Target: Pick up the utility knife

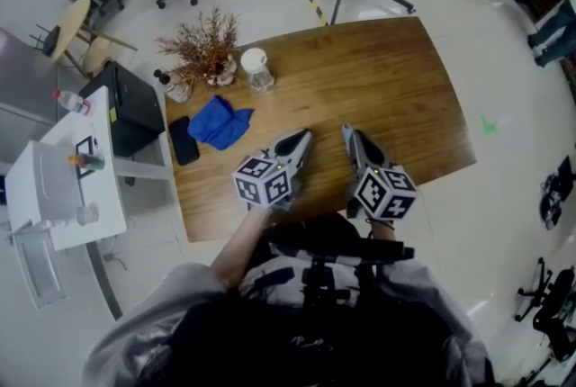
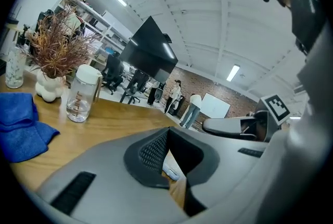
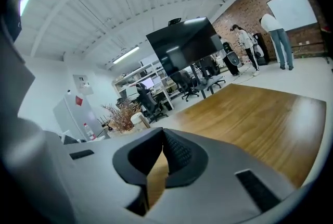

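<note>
I see no utility knife that I can name with certainty in any view. Both grippers hover side by side over the near edge of the wooden table. My left gripper has its jaws closed tip to tip. Through the gap beneath the tips a small white object shows against the wood; I cannot tell what it is or whether it is held. My right gripper is shut with nothing between its pads. It also appears at the right of the left gripper view.
On the table's left part lie a blue cloth and a flat black object. Behind them stand a glass jar with a white lid and a vase of dried twigs. A white side table stands left.
</note>
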